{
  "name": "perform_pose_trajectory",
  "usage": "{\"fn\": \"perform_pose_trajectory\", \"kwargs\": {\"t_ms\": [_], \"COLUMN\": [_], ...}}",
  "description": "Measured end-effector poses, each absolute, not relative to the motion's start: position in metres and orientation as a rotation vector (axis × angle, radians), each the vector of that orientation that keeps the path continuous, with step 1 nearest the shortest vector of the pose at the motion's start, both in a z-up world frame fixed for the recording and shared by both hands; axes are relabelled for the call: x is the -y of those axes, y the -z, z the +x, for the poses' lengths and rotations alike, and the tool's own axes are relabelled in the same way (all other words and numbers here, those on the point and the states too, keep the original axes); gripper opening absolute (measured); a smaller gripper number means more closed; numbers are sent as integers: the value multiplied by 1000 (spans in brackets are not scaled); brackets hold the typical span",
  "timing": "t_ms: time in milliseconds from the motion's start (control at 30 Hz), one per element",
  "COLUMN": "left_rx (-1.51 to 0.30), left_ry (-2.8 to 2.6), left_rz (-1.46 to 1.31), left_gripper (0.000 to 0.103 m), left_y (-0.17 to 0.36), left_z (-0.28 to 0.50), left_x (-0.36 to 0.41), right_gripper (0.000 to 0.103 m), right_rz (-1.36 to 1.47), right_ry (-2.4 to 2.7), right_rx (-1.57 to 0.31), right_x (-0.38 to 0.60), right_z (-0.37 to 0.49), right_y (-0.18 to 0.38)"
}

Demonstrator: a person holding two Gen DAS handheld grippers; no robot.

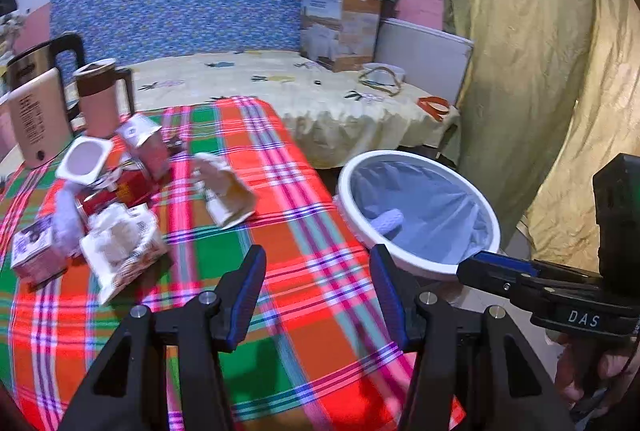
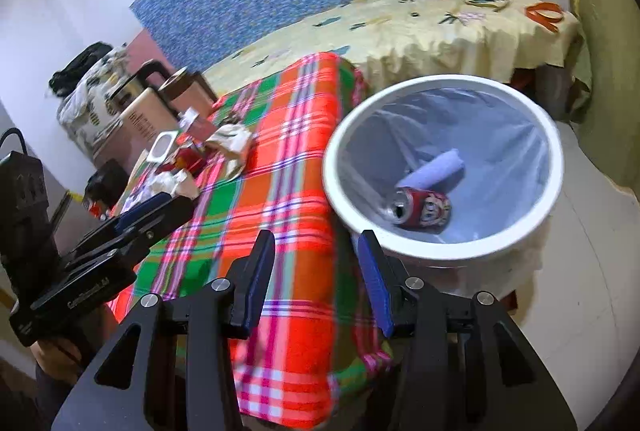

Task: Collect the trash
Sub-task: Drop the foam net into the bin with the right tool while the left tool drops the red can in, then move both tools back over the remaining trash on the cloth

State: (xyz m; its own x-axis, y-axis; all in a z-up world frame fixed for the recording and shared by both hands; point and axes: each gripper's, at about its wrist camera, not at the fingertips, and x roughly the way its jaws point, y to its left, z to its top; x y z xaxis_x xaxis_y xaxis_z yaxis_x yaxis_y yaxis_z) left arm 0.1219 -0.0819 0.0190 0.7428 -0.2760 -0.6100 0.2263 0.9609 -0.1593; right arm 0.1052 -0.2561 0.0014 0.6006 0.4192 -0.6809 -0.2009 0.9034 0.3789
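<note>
We see both grippers part-open, nothing held: left gripper [image 1: 318, 273], right gripper [image 2: 316, 259]. Crumpled cartons [image 1: 120, 251] on plaid cloth [image 1: 320, 311]. Only right view shows red can [image 2: 422, 209] inside white bin [image 2: 440, 255].

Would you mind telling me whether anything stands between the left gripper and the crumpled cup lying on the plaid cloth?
Nothing visible does. The left gripper is open and empty, and only bare plaid cloth lies between it and the crumpled cup. The other cartons sit off to the cup's left, and the bin off to its right.
</note>
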Motion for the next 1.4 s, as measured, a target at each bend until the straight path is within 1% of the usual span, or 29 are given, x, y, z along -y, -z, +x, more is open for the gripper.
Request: {"fn": "perform_pose_trajectory", "kwargs": {"t_ms": [167, 233, 300, 800, 1233, 1400], "left_rx": [-675, -677, -681, -684, -706, -723], "left_ry": [220, 194, 168, 1, -25, -38], "left_rz": [-98, -107, -117, -187, -233, -256], "left_gripper": [56, 56, 56, 56, 56, 56], "left_y": [-14, -11, -8, 7, 20, 24], "left_z": [114, 112, 110, 108, 130, 132], "left_x": [56, 45, 33, -41, -64, -71], "right_gripper": [46, 49, 50, 50, 50, 50], "right_rz": [237, 217, 197, 115, 116, 85], "right_ry": [-401, -418, -438, -520, -514, -556], "right_rx": [-857, -859, -862, -914, -914, -895], "right_x": [234, 225, 214, 176, 164, 146], "right_z": [107, 108, 109, 117, 135, 140], "right_y": [-1, 0, 1, 8, 8, 2]}}
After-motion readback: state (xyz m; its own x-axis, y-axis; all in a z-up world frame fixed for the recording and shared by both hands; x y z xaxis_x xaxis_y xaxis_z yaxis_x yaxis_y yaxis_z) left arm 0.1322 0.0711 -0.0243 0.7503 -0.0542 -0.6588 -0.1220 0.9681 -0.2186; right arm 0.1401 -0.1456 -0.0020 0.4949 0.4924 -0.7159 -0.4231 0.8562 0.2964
